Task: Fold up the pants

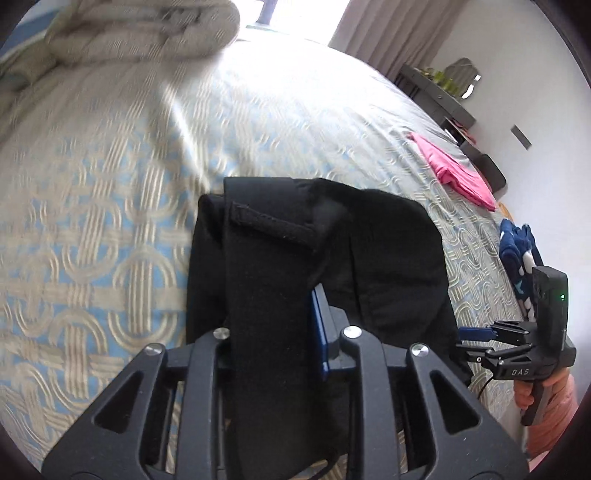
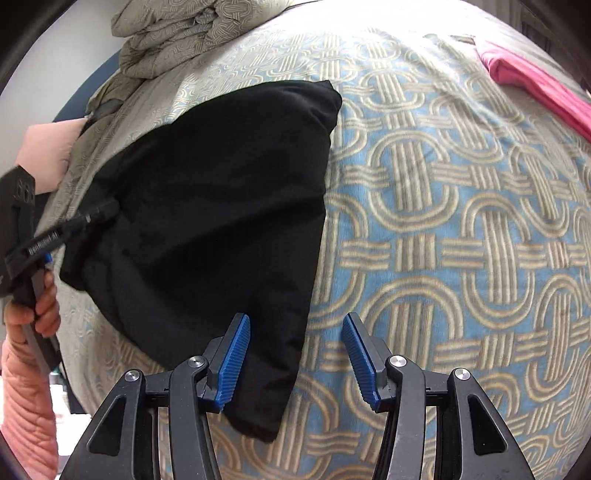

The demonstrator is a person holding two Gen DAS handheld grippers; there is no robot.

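The black pants [image 2: 207, 206] lie folded on the patterned bedspread [image 2: 461, 229]. In the left wrist view the pants [image 1: 295, 266] are bunched up and drape over my left gripper [image 1: 280, 332], which is shut on a fold of the black cloth; only one blue pad [image 1: 318, 332] shows. That gripper also shows in the right wrist view [image 2: 107, 208] at the pants' left edge. My right gripper [image 2: 295, 354] is open and empty, its blue pads [image 2: 234, 358] just above the near edge of the pants. It also shows in the left wrist view [image 1: 476, 338].
A folded pink garment [image 1: 454, 170] lies on the bed's far right, also in the right wrist view [image 2: 535, 85]. A blue and white cloth [image 1: 517, 251] lies near the bed's edge. A bunched quilt [image 2: 177, 33] sits at the head. A dark desk [image 1: 439, 92] stands by the wall.
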